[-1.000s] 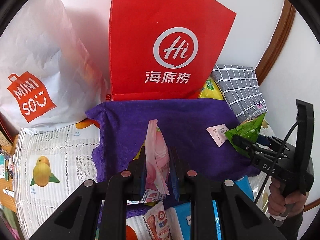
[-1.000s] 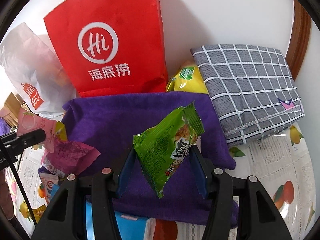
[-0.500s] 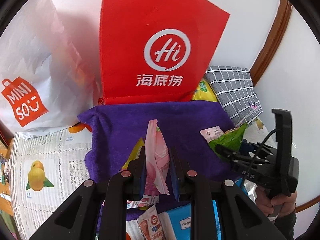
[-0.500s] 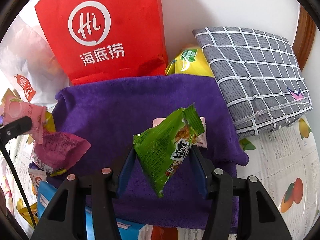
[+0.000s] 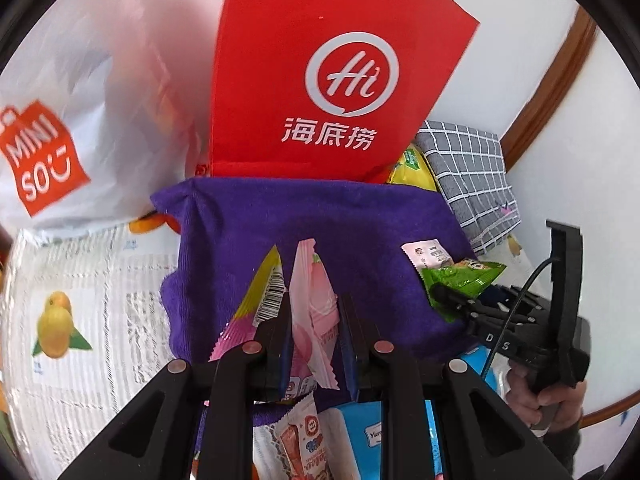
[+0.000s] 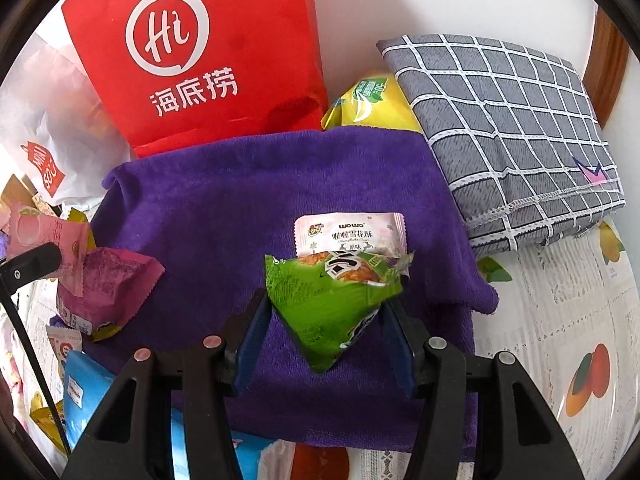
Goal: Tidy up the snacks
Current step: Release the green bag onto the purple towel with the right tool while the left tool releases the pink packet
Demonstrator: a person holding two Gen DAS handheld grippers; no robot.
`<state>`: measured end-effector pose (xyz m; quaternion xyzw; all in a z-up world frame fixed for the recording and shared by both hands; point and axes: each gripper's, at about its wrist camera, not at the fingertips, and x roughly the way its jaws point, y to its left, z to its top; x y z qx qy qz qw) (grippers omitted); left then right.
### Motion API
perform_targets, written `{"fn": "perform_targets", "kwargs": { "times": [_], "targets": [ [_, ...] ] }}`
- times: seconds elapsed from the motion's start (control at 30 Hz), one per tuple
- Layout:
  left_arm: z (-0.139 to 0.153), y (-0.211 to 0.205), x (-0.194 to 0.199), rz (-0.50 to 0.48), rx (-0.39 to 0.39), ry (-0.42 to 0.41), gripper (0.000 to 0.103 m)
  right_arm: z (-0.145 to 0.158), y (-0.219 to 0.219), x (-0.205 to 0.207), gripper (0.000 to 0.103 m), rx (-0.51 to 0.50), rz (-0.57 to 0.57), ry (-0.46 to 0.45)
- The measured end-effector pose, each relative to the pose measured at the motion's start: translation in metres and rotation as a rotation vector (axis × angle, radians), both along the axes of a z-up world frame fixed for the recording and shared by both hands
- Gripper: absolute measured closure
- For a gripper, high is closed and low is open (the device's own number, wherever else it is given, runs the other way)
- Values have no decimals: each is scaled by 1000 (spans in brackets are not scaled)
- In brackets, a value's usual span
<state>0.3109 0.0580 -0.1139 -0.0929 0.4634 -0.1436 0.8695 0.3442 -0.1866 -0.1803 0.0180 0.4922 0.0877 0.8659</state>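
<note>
Right now your left claw is nearly closed, pinching a pink snack packet that stands on edge between the pads above the purple towel. It is pale pink with a peach print and a crimped top; its lower end drops behind the claw body. Just left of it a yellow-and-magenta packet with a barcode leans against the claw, and you cannot tell whether it is gripped too.

Your right claw is part closed on a green snack packet, a puffy triangular bag with its point hanging down over the towel's near half. Its printing is creased and hard to read. Behind it a small white-and-pink sachet lies flat on the towel, its near edge covered by the green bag.

Beyond the towel's far edge stands a red paper bag, with a yellow pouch half hidden beside it. More packets near the towel's front left corner are cut off by the claw frames.
</note>
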Motion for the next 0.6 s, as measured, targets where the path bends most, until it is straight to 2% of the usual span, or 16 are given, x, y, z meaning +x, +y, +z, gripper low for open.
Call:
{"fn": "perform_targets", "kwargs": {
  "times": [0.3, 0.47, 0.6],
  "targets": [
    [7, -18, 6, -33, -4, -13, 83, -3, 1, 1, 46, 17, 10, 10],
    [8, -34, 19, -50, 6, -18, 83, 3, -2, -3, 31, -4, 29, -5],
    [0, -41, 29, -43, 20, -4, 83, 9, -5, -7, 27, -15, 34, -23]
  ]
}}
